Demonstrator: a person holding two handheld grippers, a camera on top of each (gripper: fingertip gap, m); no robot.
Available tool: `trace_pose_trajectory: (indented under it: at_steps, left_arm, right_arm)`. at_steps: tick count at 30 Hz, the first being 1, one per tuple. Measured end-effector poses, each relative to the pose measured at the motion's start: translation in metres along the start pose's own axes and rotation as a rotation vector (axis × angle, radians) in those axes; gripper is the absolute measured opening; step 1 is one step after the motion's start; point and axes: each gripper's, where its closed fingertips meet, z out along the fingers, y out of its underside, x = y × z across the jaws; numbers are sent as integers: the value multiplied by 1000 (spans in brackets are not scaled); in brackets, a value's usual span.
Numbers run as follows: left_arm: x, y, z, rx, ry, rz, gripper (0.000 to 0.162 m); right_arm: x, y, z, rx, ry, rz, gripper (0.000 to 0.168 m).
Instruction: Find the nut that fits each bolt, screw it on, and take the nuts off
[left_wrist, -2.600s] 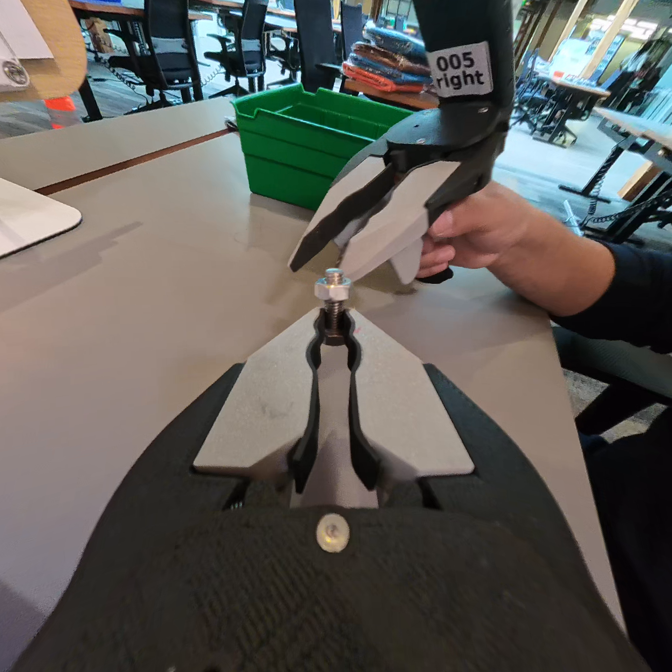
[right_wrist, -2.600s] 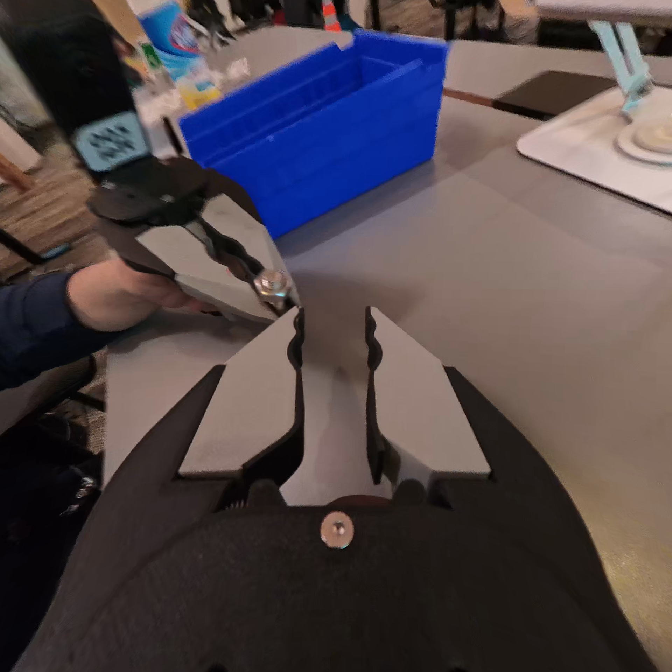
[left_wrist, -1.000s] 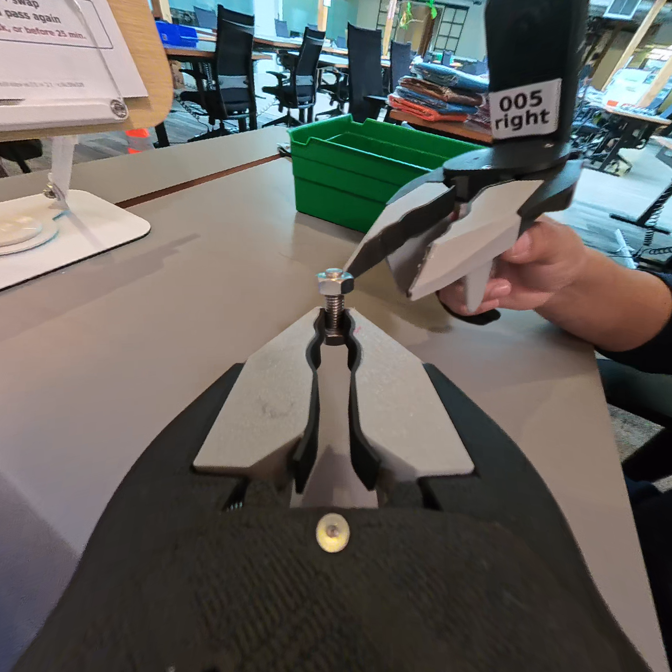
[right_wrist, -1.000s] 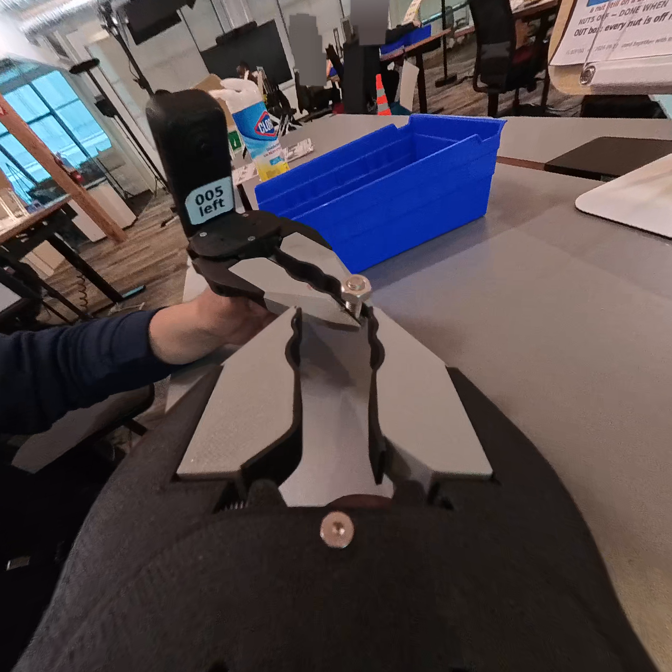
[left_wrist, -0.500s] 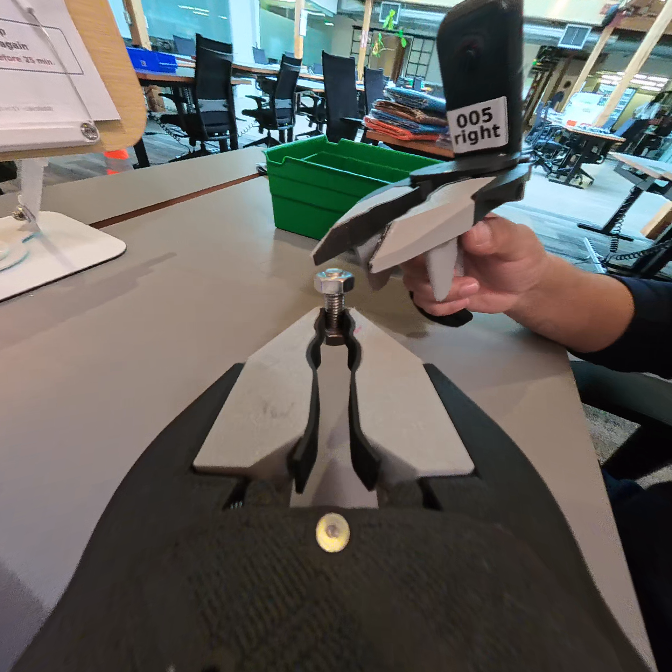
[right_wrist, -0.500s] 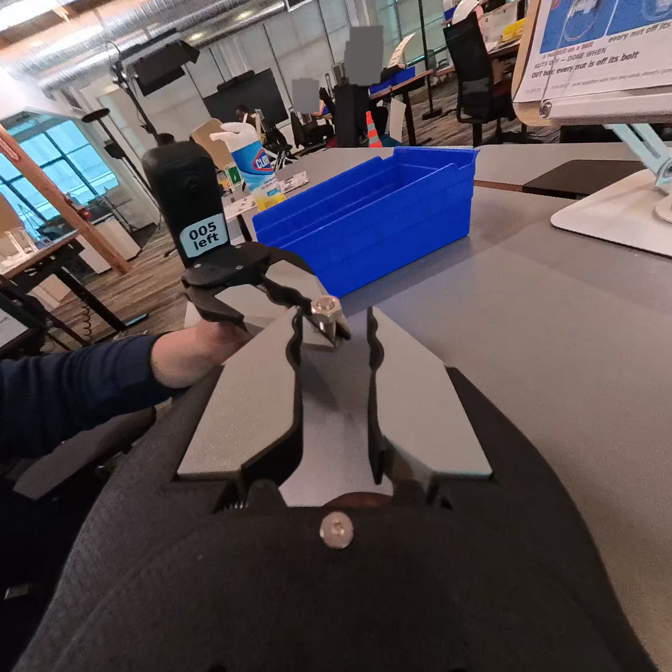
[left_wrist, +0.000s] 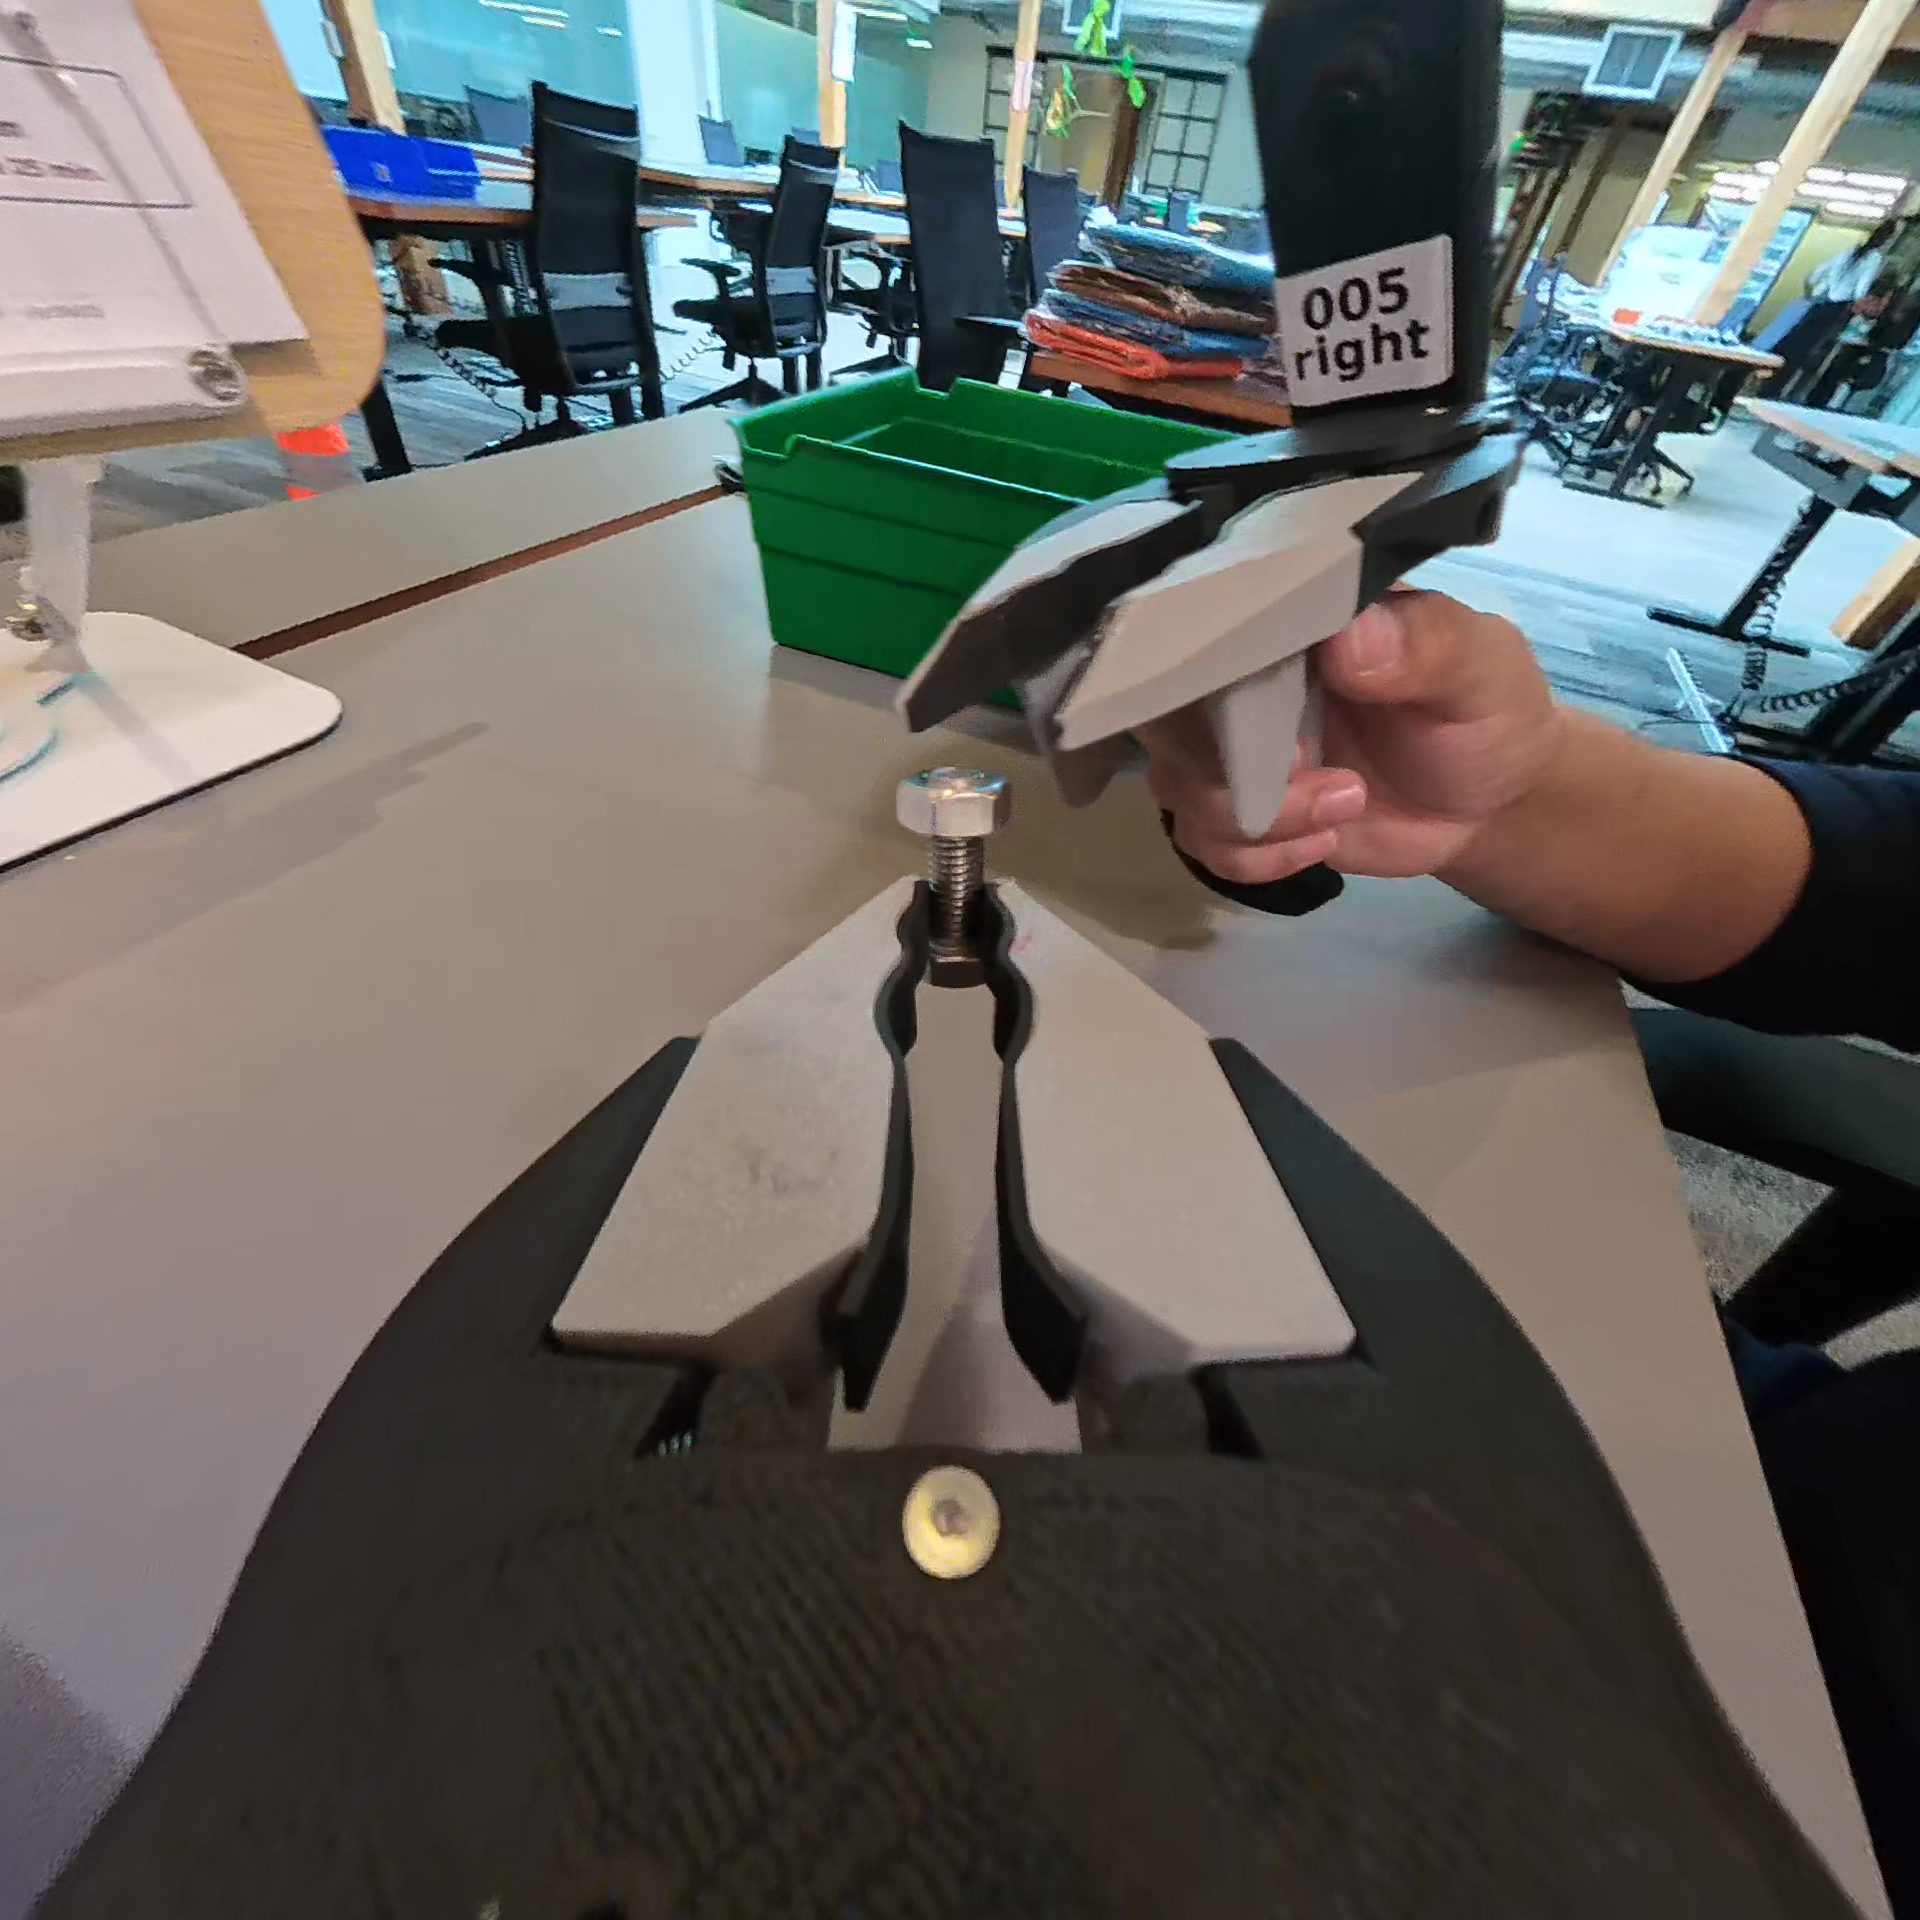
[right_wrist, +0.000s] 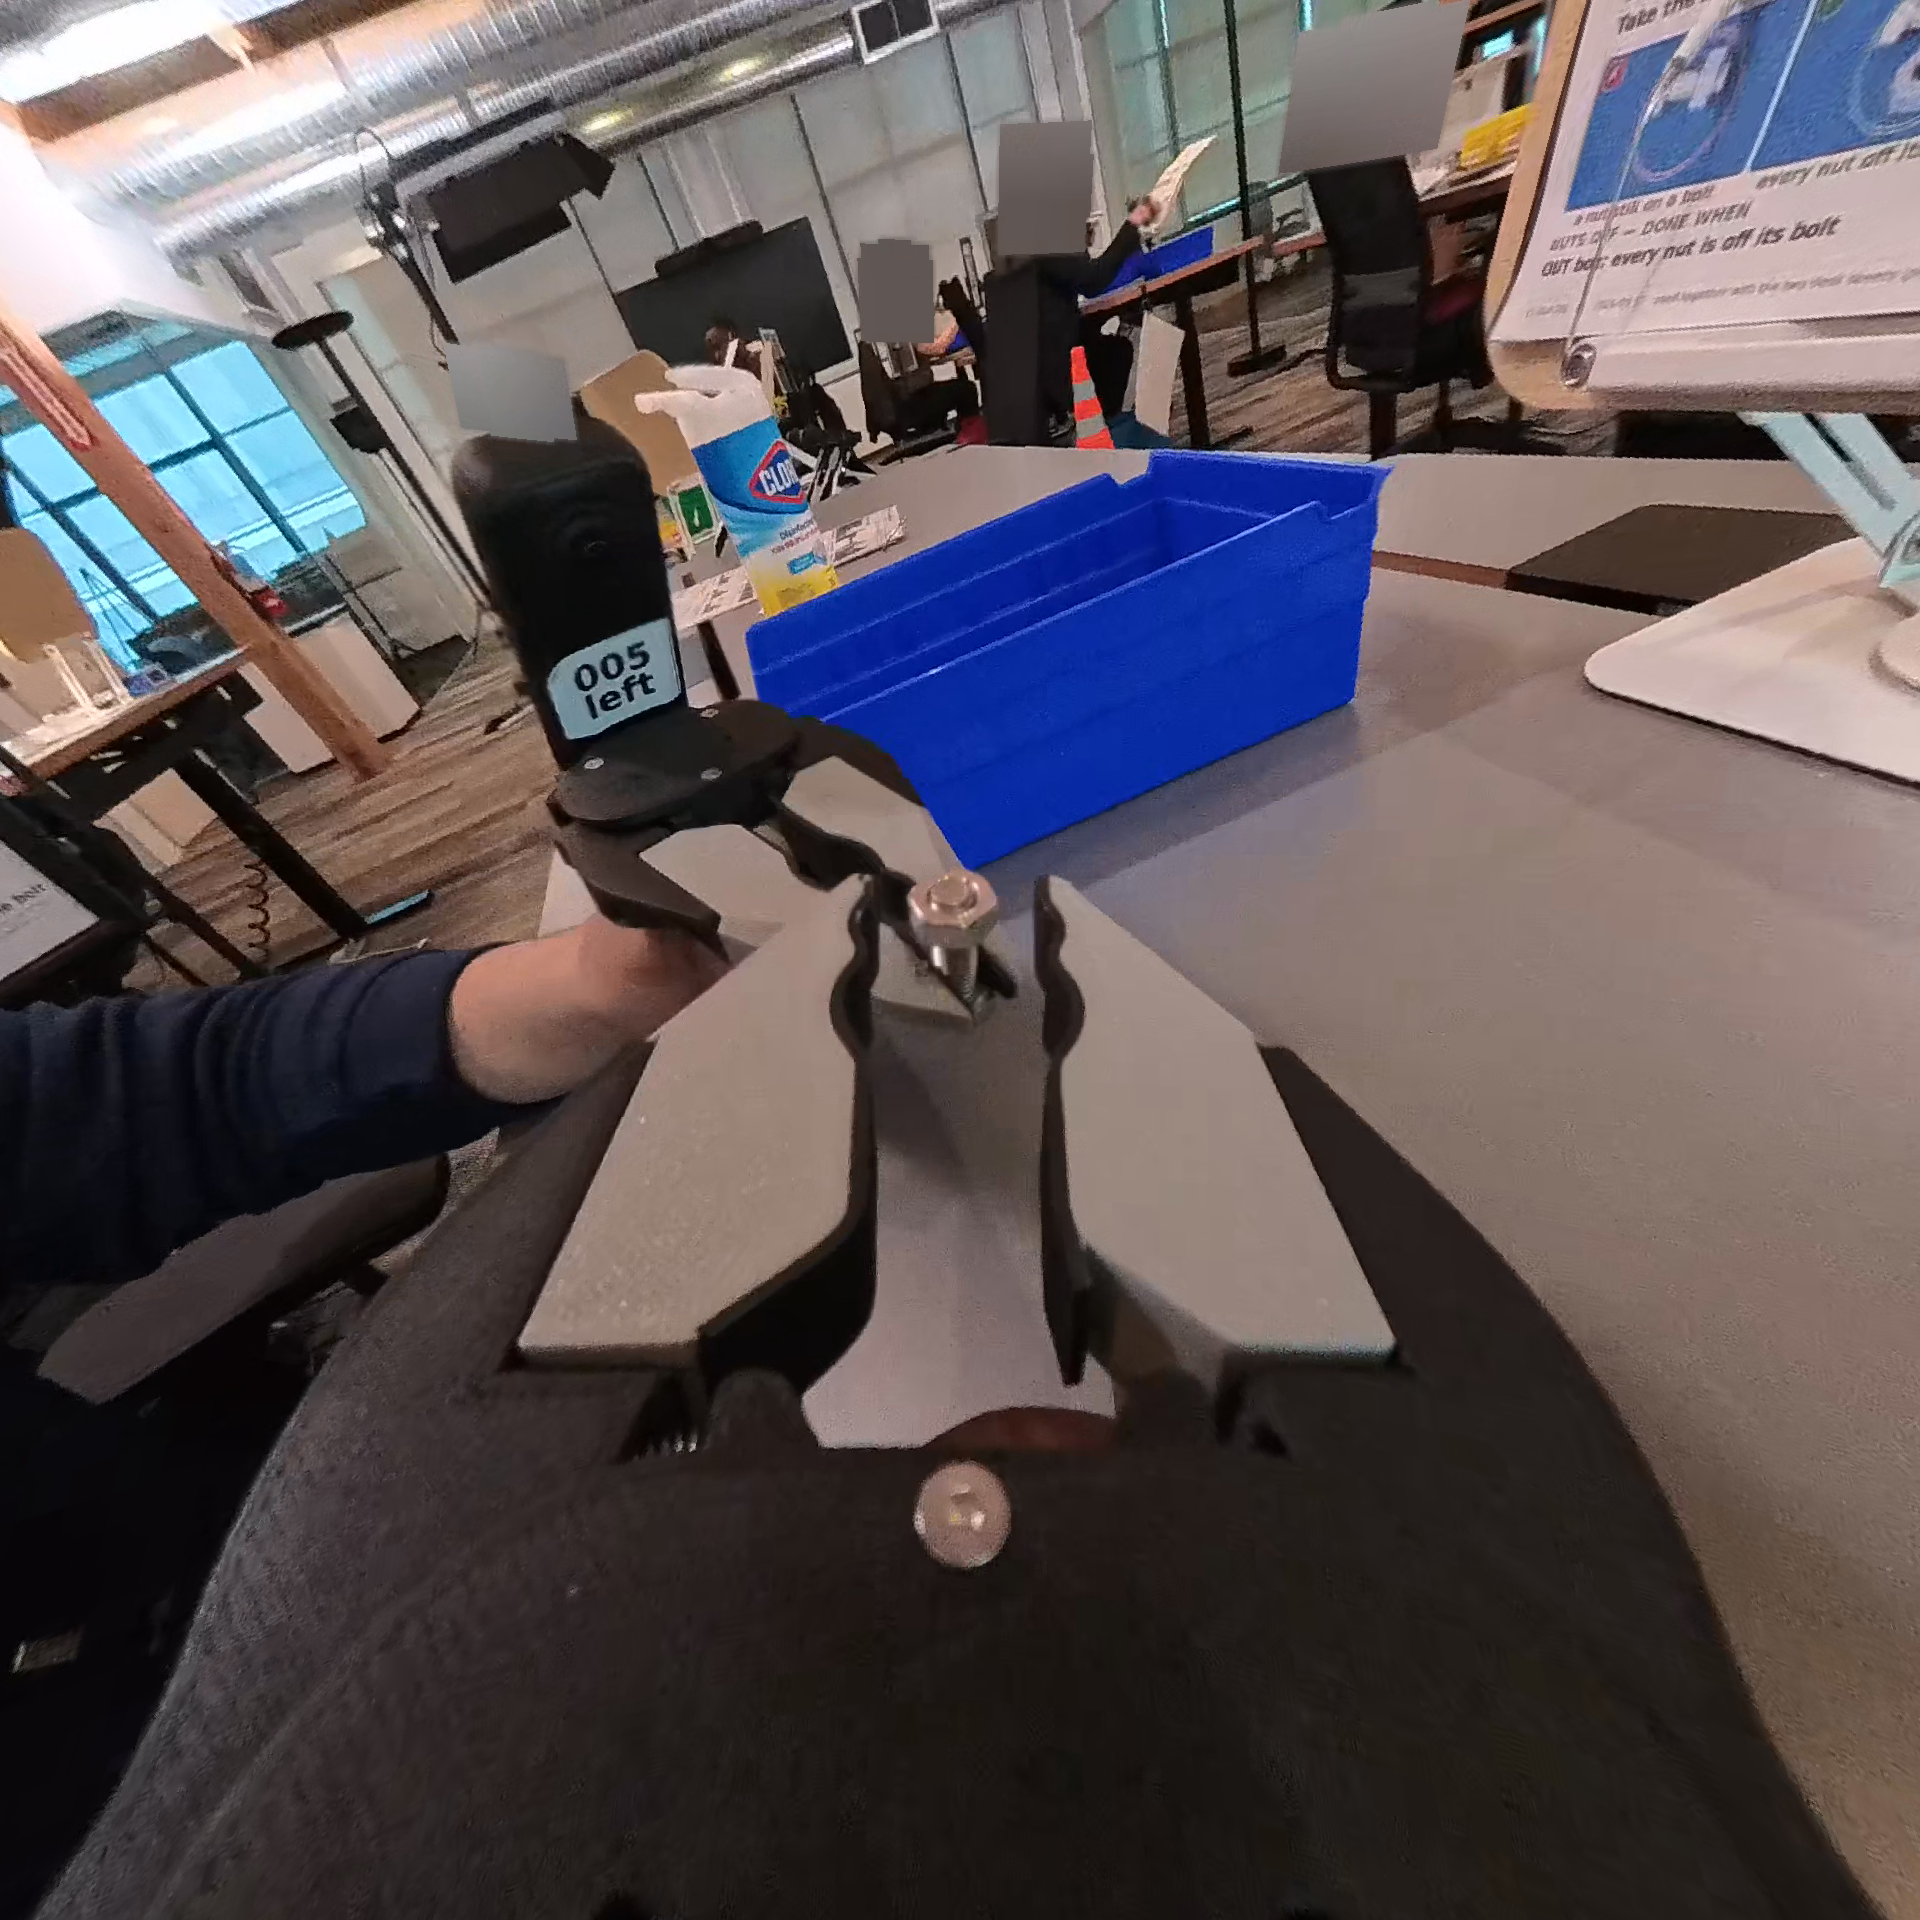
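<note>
Clearly the left gripper (left_wrist: 954, 940) serves as the vise: its jaws are clamped on the lower end of a bolt (left_wrist: 953, 883), which looks like the dark head seated in the notch near the fingertips, so that the threaded shank stands upright above them and the nut (left_wrist: 953, 802) at the top is free all round. Held this way, the nut can be reached from above or the side without the bolt turning, which I judge to be the reason for the grip. The hand behind this gripper is level and low over the grey table (left_wrist: 416, 935), the forearm in a dark sleeve coming in from the side, as the right wrist view shows. A green bin (left_wrist: 894, 540) stands well beyond the jaws, on the far part of the table. Further right, the right gripper (left_wrist: 987, 707) hangs just above and beside the nut without touching it, its jaws parted and empty, tilted downward toward the bolt. In its own view the nut sits ahead of the gap, between the fingertips (right_wrist: 1070, 935) but beyond them. The right hand (left_wrist: 1382, 758) wraps the handle with fingers on the trigger, wrist slightly raised. A blue bin (right_wrist: 1091, 665) lies beyond the jaws in that view.
</note>
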Motion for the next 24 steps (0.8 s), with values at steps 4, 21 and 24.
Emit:
trace_pose_trajectory:
  at_steps: [4,21,24]
  left_arm:
    - [-1,-4,-2,17,-1,-8,7]
    - [3,-6,-2,23,-2,18,7]
    - [11,-3,3,7,19,44,7]
  right_arm:
    - [-7,12,8,-57,-24,-12,28]
    - [-9,4,-1,-33,-71,12,24]
    - [-15,10,11,-49,-60,-14,26]
